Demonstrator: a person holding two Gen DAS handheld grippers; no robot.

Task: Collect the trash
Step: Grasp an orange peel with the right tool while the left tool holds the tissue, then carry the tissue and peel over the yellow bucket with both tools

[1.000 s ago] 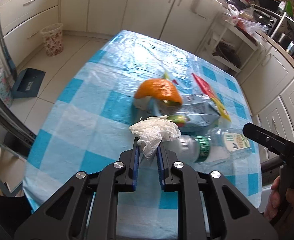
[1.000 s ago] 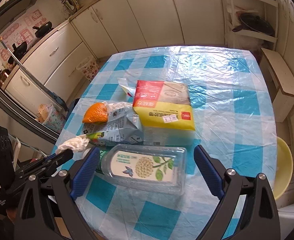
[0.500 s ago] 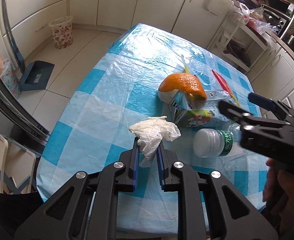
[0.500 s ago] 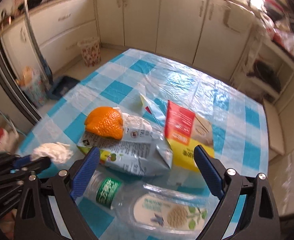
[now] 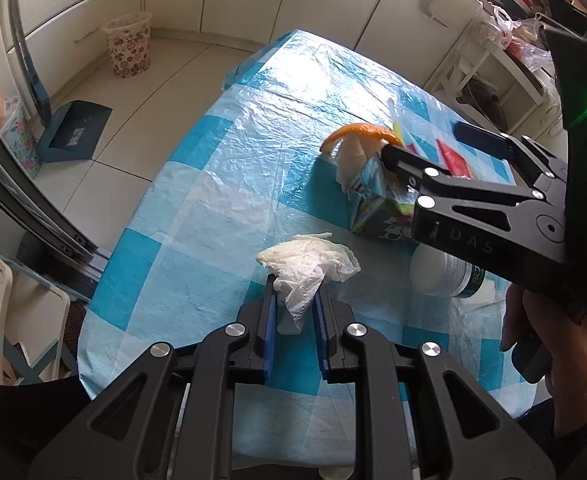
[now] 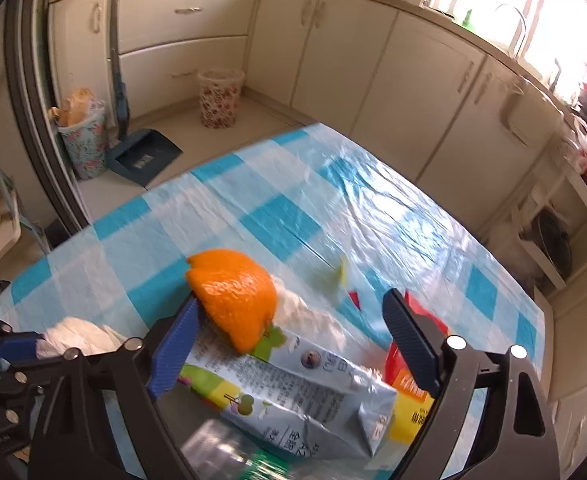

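Observation:
My left gripper (image 5: 293,296) is shut on a crumpled white tissue (image 5: 309,264) and holds it just over the checked table (image 5: 221,184). It also shows at the left edge of the right wrist view, where the tissue (image 6: 81,336) sticks out of it. My right gripper (image 6: 291,300) hovers over an orange peel (image 6: 233,296) that rests on a flattened milk carton (image 6: 293,392). Its jaws are closing with the peel and the carton's end between them, and the pads do not visibly press on either. A clear plastic bottle (image 5: 441,272) lies beside the carton.
A red and yellow packet (image 6: 409,384) lies behind the carton. On the floor stand a flowered waste bin (image 6: 219,98), a blue dustpan (image 6: 143,158) and a second lined bin (image 6: 81,136). Cabinets ring the room. A hand (image 5: 553,360) grips the right tool.
The right gripper swung left from over the bottle to over the orange peel and carton, rolled, and its jaws narrowed. The left gripper drifted slightly toward the table's near corner, still holding the tissue.

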